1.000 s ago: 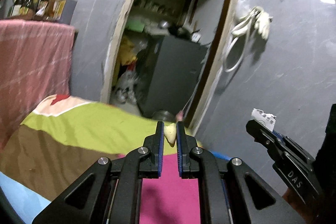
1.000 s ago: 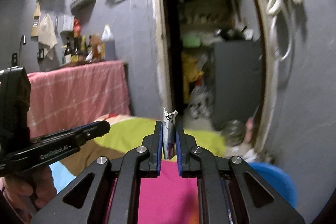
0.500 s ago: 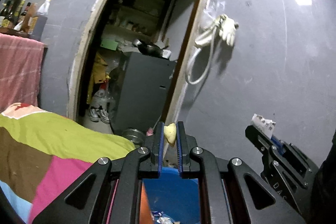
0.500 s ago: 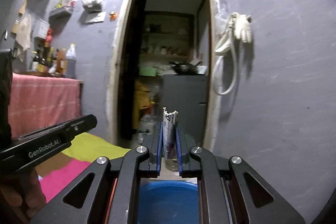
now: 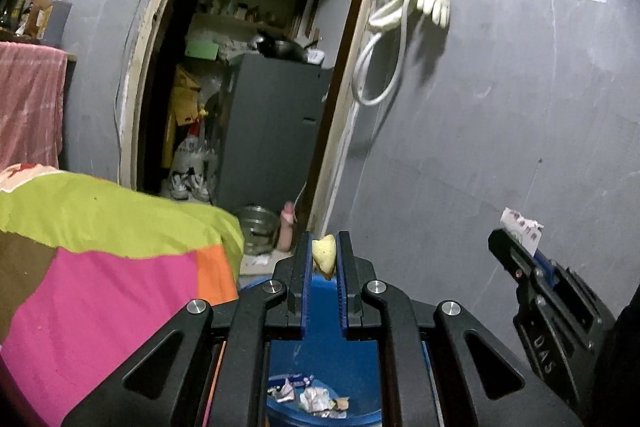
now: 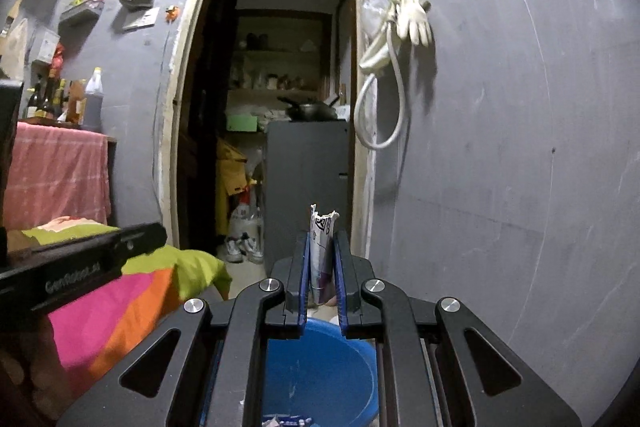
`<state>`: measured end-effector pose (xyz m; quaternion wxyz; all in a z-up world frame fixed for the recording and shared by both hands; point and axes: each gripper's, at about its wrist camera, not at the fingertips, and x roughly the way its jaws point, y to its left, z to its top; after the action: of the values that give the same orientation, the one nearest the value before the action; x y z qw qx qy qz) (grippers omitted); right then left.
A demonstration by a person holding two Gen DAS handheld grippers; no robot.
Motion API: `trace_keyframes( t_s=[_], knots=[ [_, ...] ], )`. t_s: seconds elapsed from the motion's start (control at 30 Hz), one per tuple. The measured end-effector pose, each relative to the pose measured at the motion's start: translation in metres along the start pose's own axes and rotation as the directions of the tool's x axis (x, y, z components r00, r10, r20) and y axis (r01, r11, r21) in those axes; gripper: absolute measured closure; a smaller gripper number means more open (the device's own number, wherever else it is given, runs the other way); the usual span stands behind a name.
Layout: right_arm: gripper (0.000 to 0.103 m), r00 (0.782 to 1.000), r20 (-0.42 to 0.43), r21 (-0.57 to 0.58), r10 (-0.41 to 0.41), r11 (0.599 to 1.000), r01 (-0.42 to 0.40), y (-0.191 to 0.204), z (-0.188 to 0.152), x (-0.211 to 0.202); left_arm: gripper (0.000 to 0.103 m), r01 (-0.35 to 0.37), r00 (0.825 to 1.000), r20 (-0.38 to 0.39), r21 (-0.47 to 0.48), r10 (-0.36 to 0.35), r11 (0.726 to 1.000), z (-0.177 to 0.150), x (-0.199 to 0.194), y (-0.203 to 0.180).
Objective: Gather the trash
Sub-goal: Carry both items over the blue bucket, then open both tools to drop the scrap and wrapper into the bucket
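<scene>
1. My left gripper: fingers clamped on a small pale-yellow wedge-shaped scrap, held above the round blue plastic bin.
2. My right gripper: fingers clamped on a torn white printed paper wrapper, also over the bin.
3. Left view only: crumpled paper and wrapper litter on the bin's floor, a metal bowl on the floor by the doorway, and my right gripper seen side-on with its wrapper.
4. Right view only: wall shelves, and a row of bottles above a pink cloth.
5. Both views: patchwork bedspread, green, pink and orange, left of the bin; white glove and hose hung on the grey wall.
</scene>
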<state>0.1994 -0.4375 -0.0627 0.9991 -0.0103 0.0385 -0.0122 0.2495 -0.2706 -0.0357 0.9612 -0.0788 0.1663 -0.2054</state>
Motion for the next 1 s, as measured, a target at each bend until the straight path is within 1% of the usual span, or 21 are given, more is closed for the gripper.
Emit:
trace_keyframes(
  t_s=[0.1,0.37,1.0],
  knots=[
    [0.094,1.0,-0.028,0.006,0.009,1.0,-0.008,-0.003,-0.005,0.008,0.095,-0.004,0.999,-0.036,0.003,0.004,1.0,-0.009,0.012,0.002],
    [0.094,0.996,-0.08,0.028,0.026,0.999,-0.024,-0.008,-0.012,0.021,0.095,-0.027,0.995,-0.092,-0.001,0.027,1.0,-0.029,0.026,0.007],
    [0.09,0.987,-0.15,0.053,0.049,0.998,-0.042,-0.011,-0.021,0.035,0.095,-0.042,0.991,-0.13,-0.016,0.04,0.999,-0.033,0.034,0.015]
  ],
)
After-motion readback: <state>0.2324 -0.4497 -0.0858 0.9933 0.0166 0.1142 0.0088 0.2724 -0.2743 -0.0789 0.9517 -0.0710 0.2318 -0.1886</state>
